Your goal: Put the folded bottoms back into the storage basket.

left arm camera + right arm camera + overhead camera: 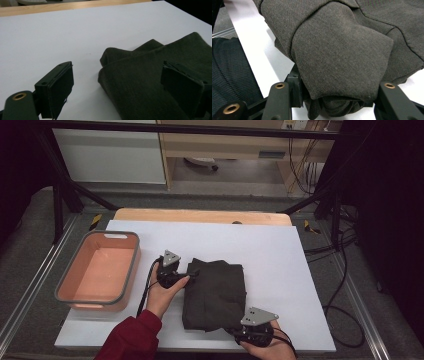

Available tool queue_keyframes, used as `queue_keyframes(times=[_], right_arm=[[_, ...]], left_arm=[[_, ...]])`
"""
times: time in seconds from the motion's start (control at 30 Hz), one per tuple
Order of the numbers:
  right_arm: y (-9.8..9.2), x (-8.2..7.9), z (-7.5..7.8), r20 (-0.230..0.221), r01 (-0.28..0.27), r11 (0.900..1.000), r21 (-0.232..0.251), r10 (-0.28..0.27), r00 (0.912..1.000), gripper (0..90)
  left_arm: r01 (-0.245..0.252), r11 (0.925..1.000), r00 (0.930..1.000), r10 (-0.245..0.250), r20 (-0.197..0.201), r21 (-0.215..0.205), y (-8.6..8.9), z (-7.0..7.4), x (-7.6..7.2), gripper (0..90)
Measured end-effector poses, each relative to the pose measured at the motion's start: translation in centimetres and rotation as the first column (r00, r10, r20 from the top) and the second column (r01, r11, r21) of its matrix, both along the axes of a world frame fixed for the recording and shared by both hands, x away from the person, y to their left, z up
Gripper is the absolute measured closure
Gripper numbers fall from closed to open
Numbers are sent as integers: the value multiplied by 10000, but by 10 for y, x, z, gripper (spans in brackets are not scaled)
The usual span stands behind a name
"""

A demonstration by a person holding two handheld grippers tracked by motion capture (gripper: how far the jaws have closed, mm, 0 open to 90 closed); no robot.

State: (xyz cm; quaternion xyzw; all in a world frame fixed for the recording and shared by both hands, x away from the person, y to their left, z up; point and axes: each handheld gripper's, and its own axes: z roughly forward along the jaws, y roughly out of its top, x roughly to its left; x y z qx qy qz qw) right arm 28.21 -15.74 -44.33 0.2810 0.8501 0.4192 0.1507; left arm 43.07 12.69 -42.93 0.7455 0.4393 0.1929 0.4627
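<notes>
A dark grey-green folded cloth (pixel 215 292) lies on the white tabletop (pixel 280 255). My left gripper (pixel 193 271) sits at the cloth's far left corner, held by a hand in a red sleeve (pixel 131 338). In the left gripper view its jaws stand open (pixel 120 87), one on bare table, the other over the cloth (pixel 150 72), whose folded corner lies between them. My right gripper (pixel 234 330) is at the cloth's near right corner. In the right gripper view a thick folded bundle of cloth (pixel 342 50) fills the gap between its jaws (pixel 337 100) and touches both.
A salmon bin with a grey rim (pixel 132 266) stands on the table to the left of the cloth. A wooden strip (pixel 200 215) runs along the far edge. Black frame bars and cables surround the table.
</notes>
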Motion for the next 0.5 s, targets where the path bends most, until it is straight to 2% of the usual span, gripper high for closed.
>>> queue_keyframes(times=[0.27, 0.4, 0.43, 0.47, 0.5], right_arm=[[0, 0, 0, 6, 6, 10000, 1, -6, 10000, 502], [0, 0, 0, 25, 3, 10000, -21, -2, 10000, 501], [1, 0, 0, 7, 14, 10000, -2, -14, 10000, 501], [1, 0, 0, 7, 14, 10000, -2, -14, 10000, 501], [1, 0, 0, 10, 17, 10000, -4, -17, 10000, 501]], left_arm=[[2, 9991, 9994, 12, -337, 423, -6, -15, 10, 123], [359, 9993, 9954, -348, -889, 103, -11, -25, 17, 148], [525, 9986, 9920, -525, -1149, -28, -13, -27, 19, 192], [653, 9977, 9883, -672, -1368, -183, -15, -29, 21, 192], [784, 9966, 9862, -814, -1444, -266, -16, -28, 21, 234]])
